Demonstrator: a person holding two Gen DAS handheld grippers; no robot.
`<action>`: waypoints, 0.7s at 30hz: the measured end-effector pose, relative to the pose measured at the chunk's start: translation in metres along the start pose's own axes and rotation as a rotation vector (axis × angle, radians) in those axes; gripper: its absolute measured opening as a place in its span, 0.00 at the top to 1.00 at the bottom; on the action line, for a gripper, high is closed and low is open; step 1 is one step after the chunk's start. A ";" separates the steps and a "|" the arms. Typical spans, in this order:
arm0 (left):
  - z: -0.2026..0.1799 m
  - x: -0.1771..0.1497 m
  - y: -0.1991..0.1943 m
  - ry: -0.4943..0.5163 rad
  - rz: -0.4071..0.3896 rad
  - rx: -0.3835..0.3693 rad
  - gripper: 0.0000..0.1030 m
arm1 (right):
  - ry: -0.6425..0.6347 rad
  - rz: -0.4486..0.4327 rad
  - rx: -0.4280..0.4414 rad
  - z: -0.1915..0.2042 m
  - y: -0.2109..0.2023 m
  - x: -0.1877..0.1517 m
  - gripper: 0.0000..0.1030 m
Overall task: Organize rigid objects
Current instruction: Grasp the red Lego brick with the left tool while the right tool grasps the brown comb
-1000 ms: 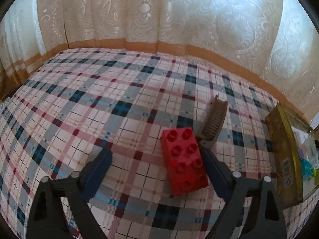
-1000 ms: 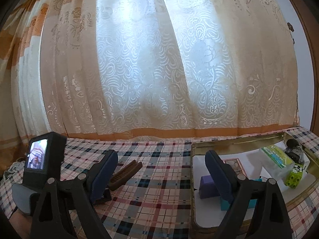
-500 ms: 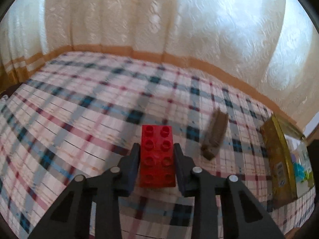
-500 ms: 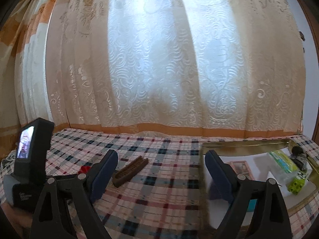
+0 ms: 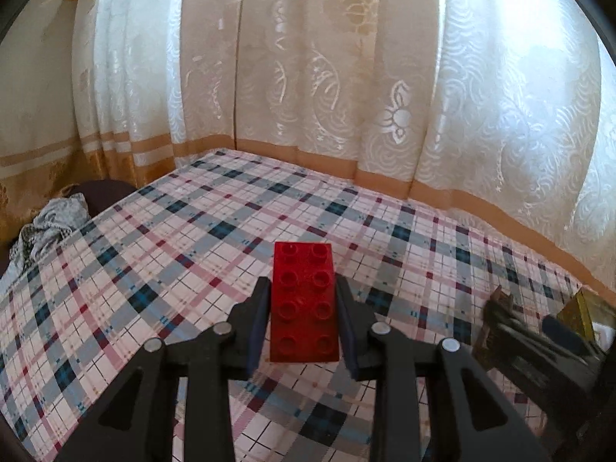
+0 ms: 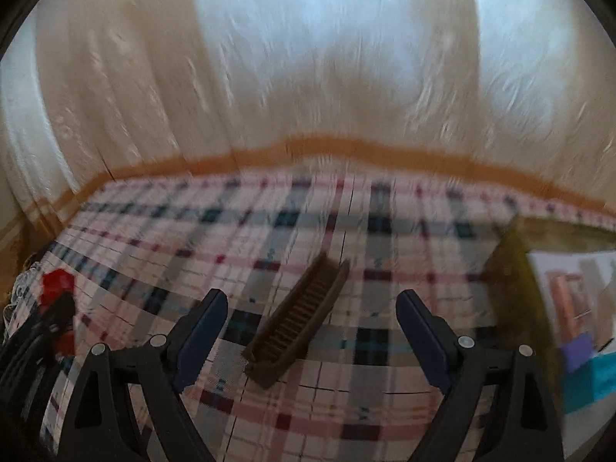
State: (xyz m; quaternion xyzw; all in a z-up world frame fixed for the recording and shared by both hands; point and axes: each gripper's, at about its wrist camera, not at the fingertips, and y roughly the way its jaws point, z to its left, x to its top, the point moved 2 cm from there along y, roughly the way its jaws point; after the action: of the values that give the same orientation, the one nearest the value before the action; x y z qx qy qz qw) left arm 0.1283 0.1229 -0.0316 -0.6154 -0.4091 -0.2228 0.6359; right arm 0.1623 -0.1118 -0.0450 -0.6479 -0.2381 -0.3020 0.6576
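My left gripper [image 5: 303, 288] is shut on a red eight-stud brick [image 5: 304, 308], pads on its long sides, and holds it just above the plaid tablecloth [image 5: 184, 254]. In the blurred right wrist view that brick [image 6: 57, 283] shows at the far left. My right gripper [image 6: 312, 304] stands open over the cloth, nothing between its pads. A brown comb [image 6: 300, 319] lies flat on the cloth just beyond them, in line with the gap. The left wrist view shows the comb [image 5: 496, 319] at its right edge, beside a blurred blue finger [image 5: 562, 333] of the right gripper.
A gold-rimmed tray [image 6: 516, 292] stands on the right, holding a purple block [image 6: 577, 350], a teal piece [image 6: 604, 377] and a picture card [image 6: 566, 300]. A lace curtain [image 5: 346, 96] hangs behind the table. A crumpled grey cloth [image 5: 50, 223] lies off the left edge.
My left gripper closed on the red brick, squared it up and raised it slightly. My right gripper swung left and down, from facing the tray to hovering by the comb.
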 end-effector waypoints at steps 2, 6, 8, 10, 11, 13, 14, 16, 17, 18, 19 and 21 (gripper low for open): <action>-0.002 0.000 0.000 0.013 -0.007 0.003 0.69 | 0.026 0.060 0.012 -0.004 0.013 -0.001 0.12; -0.003 0.000 -0.001 0.017 -0.009 0.007 0.69 | -0.032 0.109 -0.016 0.006 0.023 -0.003 0.27; -0.004 0.000 -0.002 0.019 -0.008 0.003 0.69 | -0.101 0.108 -0.018 0.016 0.022 -0.005 0.45; -0.005 -0.001 -0.002 0.024 -0.007 -0.002 0.69 | -0.148 0.103 0.010 0.022 0.019 -0.008 0.60; -0.006 -0.001 -0.002 0.029 -0.007 -0.004 0.69 | -0.176 0.101 0.020 0.024 0.017 -0.011 0.68; -0.009 -0.002 -0.003 0.038 -0.010 -0.006 0.69 | -0.222 0.094 0.033 0.031 0.010 -0.018 0.73; -0.009 -0.002 -0.004 0.042 -0.012 -0.006 0.69 | -0.226 0.091 0.036 0.031 0.008 -0.020 0.73; -0.010 -0.002 -0.006 0.045 -0.016 -0.008 0.69 | -0.222 0.070 0.079 0.033 -0.003 -0.020 0.73; -0.010 -0.003 -0.006 0.045 -0.017 -0.010 0.69 | -0.225 0.043 0.087 0.034 -0.011 -0.022 0.73; -0.011 -0.003 -0.007 0.046 -0.019 -0.013 0.69 | -0.233 0.001 0.090 0.035 -0.022 -0.024 0.73; -0.013 -0.004 -0.009 0.050 -0.024 -0.021 0.69 | -0.241 -0.037 0.093 0.038 -0.032 -0.026 0.73; -0.019 -0.005 -0.013 0.060 -0.039 -0.041 0.69 | -0.239 -0.119 0.104 0.041 -0.055 -0.034 0.73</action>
State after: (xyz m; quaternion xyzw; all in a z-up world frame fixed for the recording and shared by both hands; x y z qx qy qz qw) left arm 0.1200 0.1014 -0.0260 -0.6131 -0.3971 -0.2619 0.6307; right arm 0.1029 -0.0670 -0.0283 -0.6289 -0.3681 -0.2486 0.6381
